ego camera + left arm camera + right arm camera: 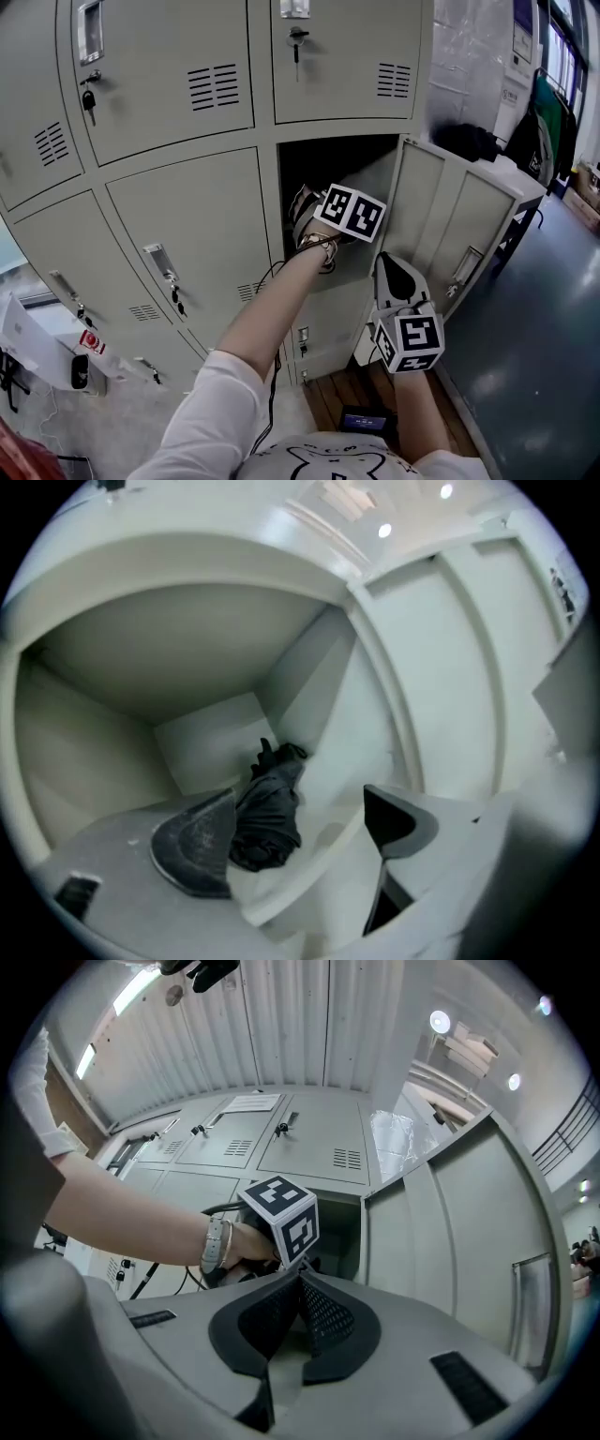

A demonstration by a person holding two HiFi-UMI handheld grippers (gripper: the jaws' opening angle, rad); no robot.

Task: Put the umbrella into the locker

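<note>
A folded black umbrella (269, 803) lies on the floor of the open locker (187, 658), toward its back right corner. My left gripper (295, 832) is open at the locker's mouth. Its fingers (192, 841) stand wide apart in front of the umbrella and do not press on it. In the head view only the left gripper's marker cube (352, 212) shows at the dark opening (319, 169), and the umbrella is hidden. My right gripper (394, 267) is shut and holds nothing. It hangs below and to the right of the left one, by the open door (450, 234).
Closed grey lockers surround the open one, with keys hanging in their locks (89, 98). The open door swings out to the right, and something black (466, 141) lies beyond it. White gear (37, 347) sits low at the left. A dark floor (534, 356) stretches to the right.
</note>
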